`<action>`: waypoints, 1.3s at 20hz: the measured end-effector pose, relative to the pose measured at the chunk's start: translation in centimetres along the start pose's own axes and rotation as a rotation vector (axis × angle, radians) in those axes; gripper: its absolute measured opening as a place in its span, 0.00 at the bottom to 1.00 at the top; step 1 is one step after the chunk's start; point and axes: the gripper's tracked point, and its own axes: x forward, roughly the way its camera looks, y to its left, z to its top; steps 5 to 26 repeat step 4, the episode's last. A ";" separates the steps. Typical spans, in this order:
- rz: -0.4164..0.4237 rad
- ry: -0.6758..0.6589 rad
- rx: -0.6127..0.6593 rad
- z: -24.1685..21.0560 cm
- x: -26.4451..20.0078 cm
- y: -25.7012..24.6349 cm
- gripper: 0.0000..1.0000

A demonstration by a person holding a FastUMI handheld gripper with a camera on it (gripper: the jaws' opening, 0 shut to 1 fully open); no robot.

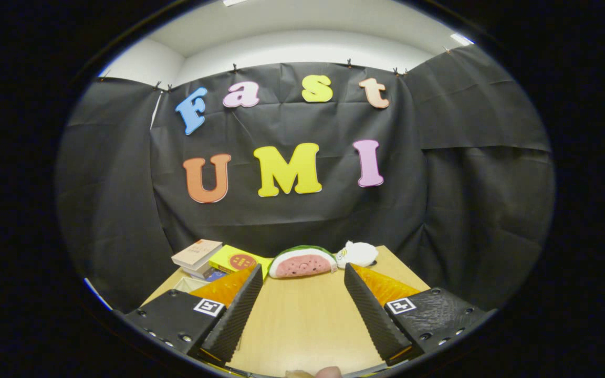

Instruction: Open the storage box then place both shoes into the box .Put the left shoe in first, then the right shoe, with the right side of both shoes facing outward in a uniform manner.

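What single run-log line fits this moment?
gripper: open, holding nothing | ahead: watermelon slice toy, white plush | task: not started

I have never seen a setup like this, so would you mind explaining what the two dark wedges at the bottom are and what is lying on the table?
The two dark ribbed wedges are the fingers of a handheld gripper; a person carries it, and the camera rides on it looking forward along the fingers. They stand apart, open, with nothing between them but bare wooden table. A fingertip of the person shows at the near edge. Beyond the fingers, at the table's far side against the black cloth wall, lie a watermelon-slice toy and, touching its right end, a small white plush. To their left sits a stack of books beside a yellow box. Nothing is held.
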 end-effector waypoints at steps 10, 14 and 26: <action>0.020 -0.015 -0.004 0.5 0.3 0.4 0.96; 0.020 -0.015 -0.004 0.5 0.3 0.4 0.96; 0.020 -0.015 -0.004 0.5 0.3 0.4 0.96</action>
